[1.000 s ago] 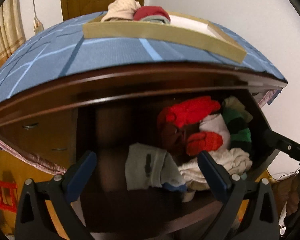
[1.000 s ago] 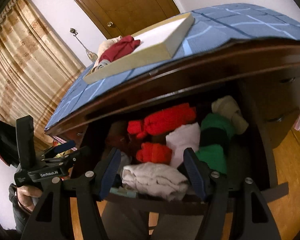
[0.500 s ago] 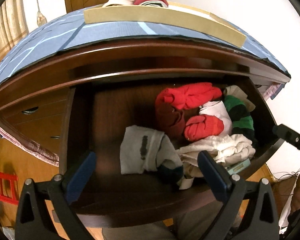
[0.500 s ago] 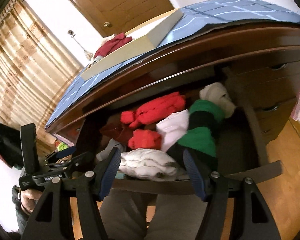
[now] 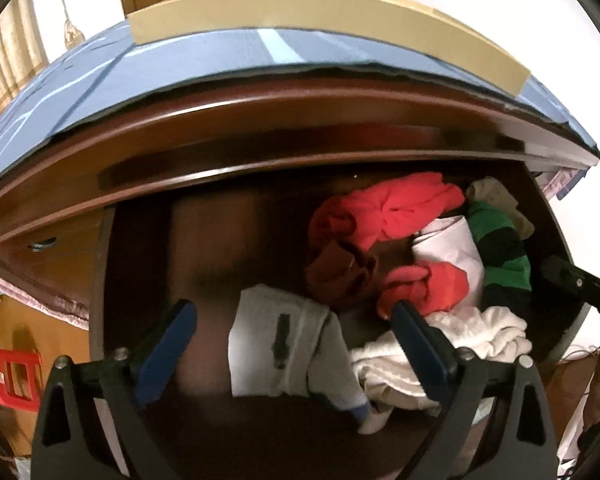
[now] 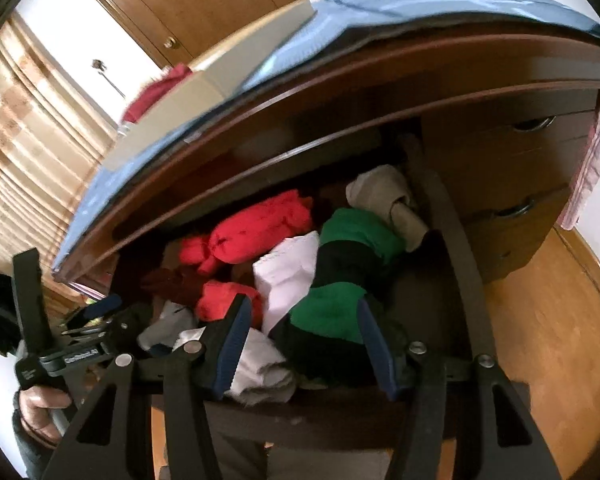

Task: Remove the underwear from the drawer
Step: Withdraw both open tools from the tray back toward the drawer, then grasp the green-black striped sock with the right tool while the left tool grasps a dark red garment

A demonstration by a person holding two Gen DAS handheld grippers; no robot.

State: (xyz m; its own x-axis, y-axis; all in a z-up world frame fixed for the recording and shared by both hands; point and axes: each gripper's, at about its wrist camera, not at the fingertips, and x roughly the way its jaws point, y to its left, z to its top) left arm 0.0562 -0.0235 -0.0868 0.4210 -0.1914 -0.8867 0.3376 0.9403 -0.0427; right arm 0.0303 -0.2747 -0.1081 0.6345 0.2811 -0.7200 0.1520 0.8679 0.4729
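Note:
The dark wooden drawer (image 5: 140,272) stands open, full of folded underwear. In the left wrist view a grey-white piece with a dark mark (image 5: 280,344) lies between my open left gripper's (image 5: 296,316) fingers, with red (image 5: 392,208), maroon (image 5: 340,276), white (image 5: 452,248) and green-black (image 5: 500,252) pieces to the right. In the right wrist view my right gripper (image 6: 300,316) is open over the green-black piece (image 6: 332,312), beside the white piece (image 6: 288,276) and red pieces (image 6: 260,228). A crumpled white piece (image 6: 260,368) lies at the drawer front.
A blue patterned cloth (image 5: 140,72) covers the dresser top, with a beige tray (image 5: 340,16) holding more clothes. Closed drawers with handles (image 6: 532,124) sit to the right. My left gripper and hand show in the right wrist view (image 6: 52,360). A red stool (image 5: 8,372) stands at the left.
Both grippers have moved down and closer to the open drawer. The left now frames the grey-white piece; the right has shifted over the green-black piece. Both stay open.

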